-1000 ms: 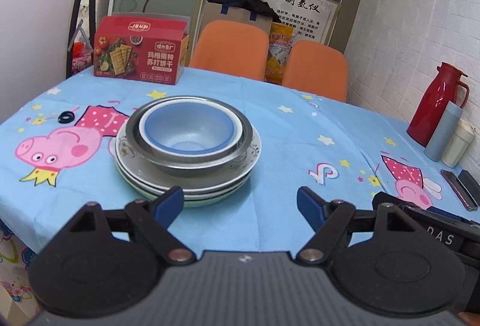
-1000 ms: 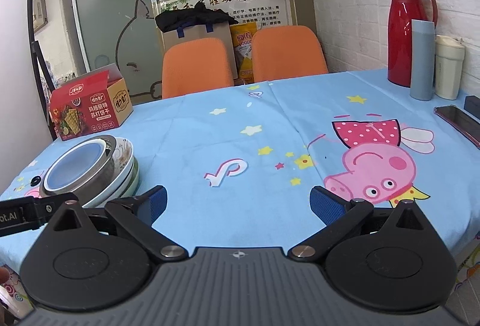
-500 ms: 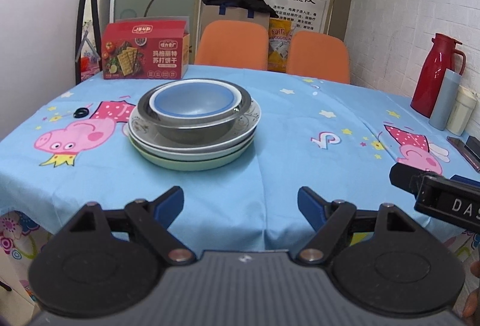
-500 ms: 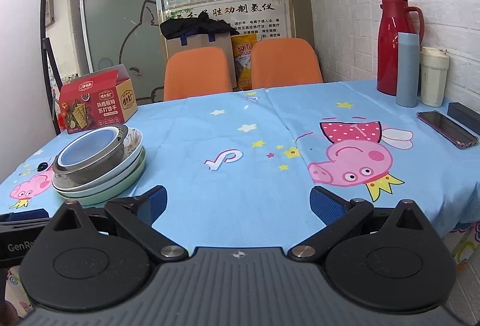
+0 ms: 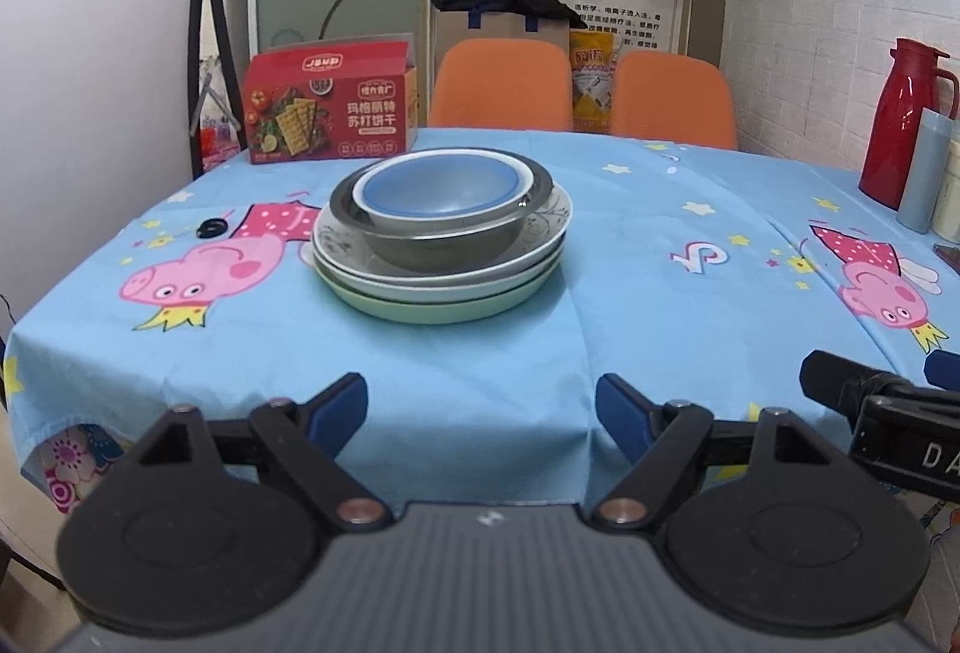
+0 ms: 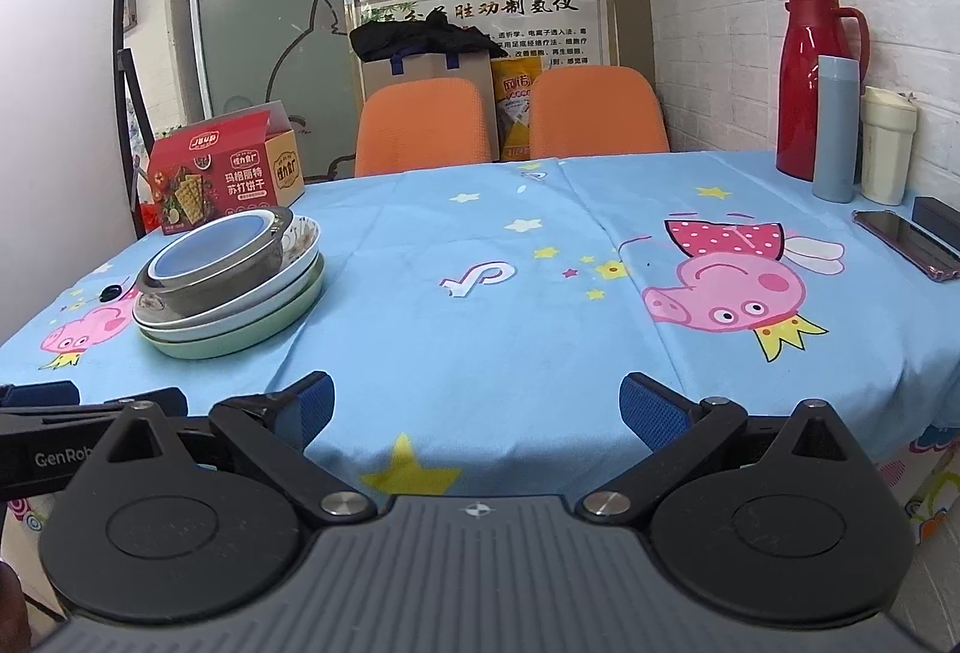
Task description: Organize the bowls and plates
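Observation:
A stack of dishes stands on the blue cartoon tablecloth (image 5: 630, 293): a blue-and-white bowl (image 5: 441, 188) inside a steel bowl (image 5: 441, 239), on a patterned white plate (image 5: 540, 224), another white plate and a green plate (image 5: 438, 308) at the bottom. The stack also shows at the left in the right wrist view (image 6: 228, 287). My left gripper (image 5: 480, 413) is open and empty, off the table's near edge in front of the stack. My right gripper (image 6: 477, 407) is open and empty at the near edge, right of the stack.
A red cracker box (image 5: 327, 110) stands at the back left. A red thermos (image 6: 816, 83), a grey-blue flask (image 6: 837, 128) and a cream cup (image 6: 888, 146) stand by the right wall, with a phone (image 6: 906, 242) near them. Two orange chairs (image 6: 420, 125) are behind the table. A small black ring (image 5: 211, 228) lies left of the stack.
Both grippers have drawn back and down from the table, so the stack looks farther away and the table's front edge now shows. The dishes have not moved.

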Demonstrator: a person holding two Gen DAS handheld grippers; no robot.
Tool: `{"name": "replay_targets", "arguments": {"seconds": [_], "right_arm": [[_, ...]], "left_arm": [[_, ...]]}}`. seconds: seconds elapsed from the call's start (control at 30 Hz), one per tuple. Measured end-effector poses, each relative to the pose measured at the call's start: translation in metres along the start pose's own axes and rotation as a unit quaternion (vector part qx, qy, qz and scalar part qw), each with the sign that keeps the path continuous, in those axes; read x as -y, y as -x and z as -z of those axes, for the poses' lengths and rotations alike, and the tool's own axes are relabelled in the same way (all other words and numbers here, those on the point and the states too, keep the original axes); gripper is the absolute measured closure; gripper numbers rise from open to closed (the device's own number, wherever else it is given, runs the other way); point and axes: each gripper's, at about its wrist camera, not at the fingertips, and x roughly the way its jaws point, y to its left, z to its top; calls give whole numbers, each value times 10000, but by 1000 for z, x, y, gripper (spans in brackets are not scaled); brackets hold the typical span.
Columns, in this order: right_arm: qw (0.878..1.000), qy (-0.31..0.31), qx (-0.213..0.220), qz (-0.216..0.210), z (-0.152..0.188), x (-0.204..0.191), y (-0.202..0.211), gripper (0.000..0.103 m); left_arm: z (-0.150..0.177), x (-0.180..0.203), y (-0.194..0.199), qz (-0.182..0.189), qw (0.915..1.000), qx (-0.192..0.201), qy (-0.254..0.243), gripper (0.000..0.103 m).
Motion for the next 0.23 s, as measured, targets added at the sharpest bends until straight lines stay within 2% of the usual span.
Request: {"name": "replay_targets", "arguments": {"seconds": [0.13, 0.23], "right_arm": [[10000, 16, 33, 11, -1, 0, 1, 0], [10000, 5, 21, 24, 0, 0, 2, 0]], "left_arm": [[1, 4, 5, -15, 9997, 193, -155, 24], [1, 6, 10, 123, 9995, 231, -159, 23]]}}
